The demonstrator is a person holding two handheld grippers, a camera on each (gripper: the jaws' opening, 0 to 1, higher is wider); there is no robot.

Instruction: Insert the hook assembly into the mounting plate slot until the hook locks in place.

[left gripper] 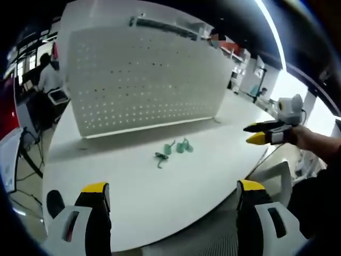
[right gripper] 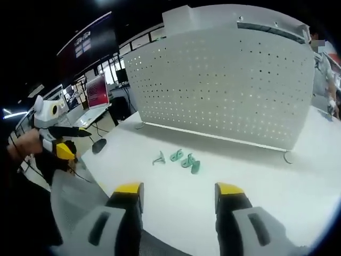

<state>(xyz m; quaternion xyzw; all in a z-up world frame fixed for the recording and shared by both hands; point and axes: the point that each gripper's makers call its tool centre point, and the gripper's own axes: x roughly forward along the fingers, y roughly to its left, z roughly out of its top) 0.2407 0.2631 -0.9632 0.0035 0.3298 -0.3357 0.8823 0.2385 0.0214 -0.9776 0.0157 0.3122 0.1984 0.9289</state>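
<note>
A white perforated mounting plate [left gripper: 144, 80] [right gripper: 224, 80] stands upright at the back of the white table [left gripper: 133, 181] [right gripper: 266, 176]. Several small green hooks [left gripper: 173, 150] [right gripper: 181, 159] lie loose on the table in front of it. My left gripper [left gripper: 173, 189] is open and empty, held back at the table's near edge, well short of the hooks. My right gripper [right gripper: 178, 189] is likewise open with nothing between its jaws, and the hooks lie a little beyond it. Each gripper appears at the side of the other's view, the right gripper [left gripper: 261, 133] and the left gripper [right gripper: 64, 144], both held off the table's edge.
The table's rounded edge runs just ahead of both grippers. Bare tabletop surrounds the hooks. A person [left gripper: 48, 77] sits at a desk beyond the plate's left end, and a monitor [right gripper: 97, 90] stands on another desk. The plate rests on small feet [right gripper: 288, 157].
</note>
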